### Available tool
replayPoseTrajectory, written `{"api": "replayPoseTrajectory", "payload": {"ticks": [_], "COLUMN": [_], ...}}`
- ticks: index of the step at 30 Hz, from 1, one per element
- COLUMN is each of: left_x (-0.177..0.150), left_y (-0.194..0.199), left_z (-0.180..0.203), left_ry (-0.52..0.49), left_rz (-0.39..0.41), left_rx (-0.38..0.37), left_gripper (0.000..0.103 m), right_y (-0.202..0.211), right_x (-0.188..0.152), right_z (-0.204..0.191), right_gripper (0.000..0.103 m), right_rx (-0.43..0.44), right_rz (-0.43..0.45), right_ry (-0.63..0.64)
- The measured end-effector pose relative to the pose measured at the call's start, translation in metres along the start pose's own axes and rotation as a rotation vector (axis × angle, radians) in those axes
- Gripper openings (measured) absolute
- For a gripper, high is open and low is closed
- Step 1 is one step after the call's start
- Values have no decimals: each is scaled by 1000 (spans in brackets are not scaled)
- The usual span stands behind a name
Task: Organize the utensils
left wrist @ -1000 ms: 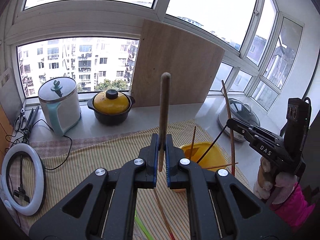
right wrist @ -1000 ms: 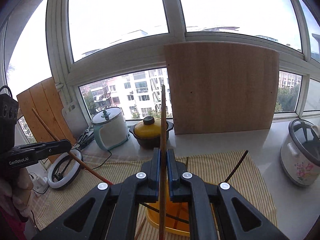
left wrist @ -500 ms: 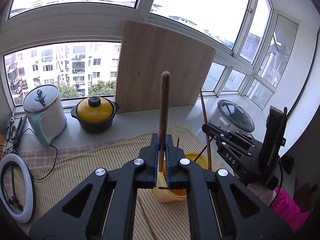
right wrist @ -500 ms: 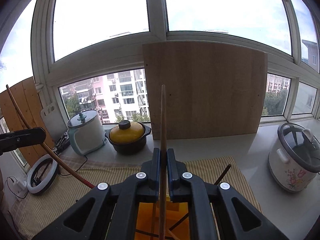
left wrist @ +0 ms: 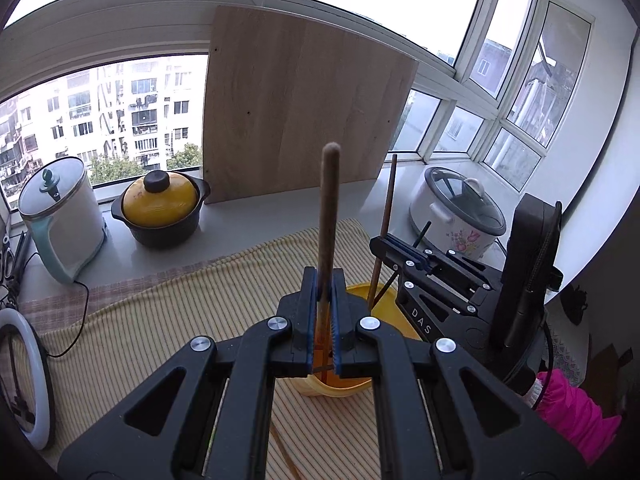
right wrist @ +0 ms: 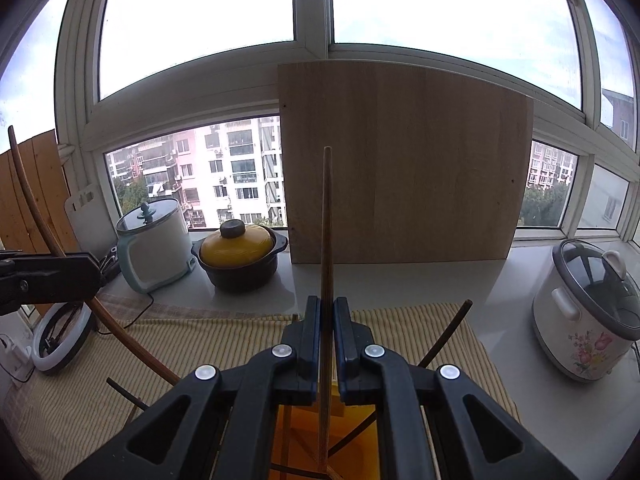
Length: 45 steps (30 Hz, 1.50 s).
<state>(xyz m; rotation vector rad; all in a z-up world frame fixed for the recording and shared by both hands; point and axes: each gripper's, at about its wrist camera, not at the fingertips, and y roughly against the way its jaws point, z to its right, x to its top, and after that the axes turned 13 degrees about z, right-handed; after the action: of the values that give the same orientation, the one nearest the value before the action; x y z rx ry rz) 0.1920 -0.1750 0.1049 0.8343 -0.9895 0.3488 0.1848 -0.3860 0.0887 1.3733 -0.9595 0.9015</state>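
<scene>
Since 1 s ago both grippers have moved in over the yellow holder (left wrist: pixel 394 312), which sat further off to the right before. Left gripper (left wrist: pixel 325 320) is clamped on a thick wooden stick (left wrist: pixel 329 204), upright, low end over the holder's mouth. Right gripper (right wrist: pixel 327 344) is clamped on a thin chopstick (right wrist: pixel 326 240), tip down inside the holder w/ other sticks. Judgement: drop-in is close; next is prob. lowering & letting go. Striped cloth (left wrist: pixel 160 312) covers the table.
</scene>
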Motion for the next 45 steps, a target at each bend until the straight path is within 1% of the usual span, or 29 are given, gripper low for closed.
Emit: {"api": "replayPoseTrajectory", "payload": {"ticks": [7,14,15,16,17,18,26,31,33,35,39,44,45], "left_x": [-11,-20,-22,-23,-24,-24,-24,-21,-21,-21,-23,-32,-35], "left_y": [-15,-30,-32,-34,-34,-33,-20,-4,4,11,26,42,44], "left_z": [-6,-9,-10,-10,-11,-11,-18,-22,-26,-32,-47,-76,-83], "left_ry": [11,12,16,24,28,29,40,28,28,29,32,57,64], "left_rz": [-48,-94,-105,-114,-115,-109,-77,-40,-26,-16,-5,1,-3], "left_rx": [16,34,33,36,43,46,54,68,76,83,120,180,192], "left_gripper": [4,4,9,15,30,38,38,38,38,38,38,38,38], "right_y": [12,17,18,19,20,21,26,35,40,45,55,64,66], "right_x": [-11,-22,-23,-24,-24,-24,-25,-22,-20,-19,-17,-19,-20], "right_z": [12,17,17,16,16,16,20,18,14,8,-4,-23,-27], "right_gripper": [4,5,7,16,26,28,30,30,32,38,41,53,54], "right_rx": [17,39,38,40,41,41,46,49,59,75,108,160,175], "right_rz": [-23,-66,-68,-69,-70,-69,-85,-73,-66,-60,-50,-59,-66], "right_ry": [-31,-66,-65,-64,-62,-63,-102,-100,-95,-86,-75,-70,-66]}}
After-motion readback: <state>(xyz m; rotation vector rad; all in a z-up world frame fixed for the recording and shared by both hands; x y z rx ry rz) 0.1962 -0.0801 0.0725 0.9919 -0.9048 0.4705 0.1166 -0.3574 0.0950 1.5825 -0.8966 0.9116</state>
